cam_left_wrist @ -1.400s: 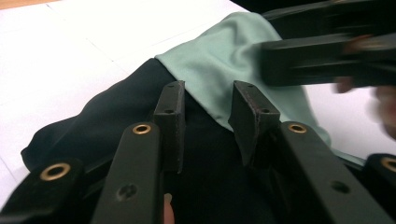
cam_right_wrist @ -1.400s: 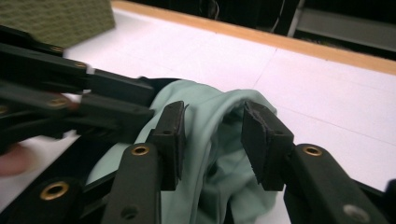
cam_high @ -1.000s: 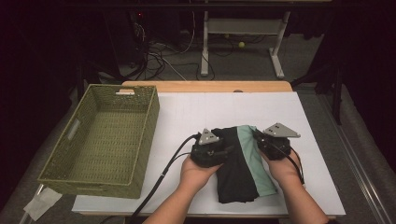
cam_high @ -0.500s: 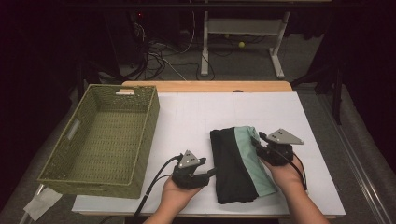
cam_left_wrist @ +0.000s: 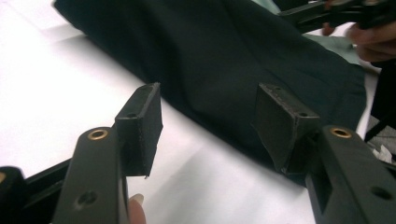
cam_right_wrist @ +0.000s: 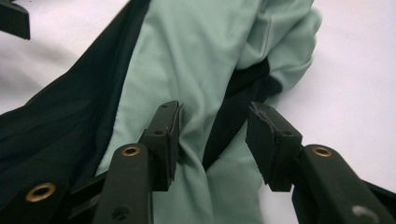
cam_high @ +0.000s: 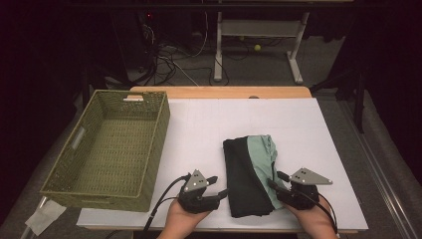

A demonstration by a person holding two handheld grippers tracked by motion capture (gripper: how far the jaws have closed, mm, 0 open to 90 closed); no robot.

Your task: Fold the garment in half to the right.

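A folded garment (cam_high: 249,174), black with a mint-green panel, lies on the white table (cam_high: 209,124) near its front edge. My left gripper (cam_high: 217,186) sits low at the garment's left front edge. Its jaws have just been opening, and in the left gripper view (cam_left_wrist: 208,107) they stand apart with the black cloth (cam_left_wrist: 224,56) just beyond them and bare table between. My right gripper (cam_high: 275,180) is at the garment's right front edge. Its jaws have also just been opening, and in the right gripper view (cam_right_wrist: 215,121) they straddle a fold of green cloth (cam_right_wrist: 205,60) without pinching it.
An empty green woven basket (cam_high: 160,130) stands at the table's left side. Bare white table surface stretches behind and to the right of the garment. Cables, a yellow ball and desk legs lie on the dark floor beyond the table's wooden far edge.
Both grippers have come off the middle of the garment. The left one moved left and toward me, the right one right and toward me. The right jaws have opened and let go of the cloth.
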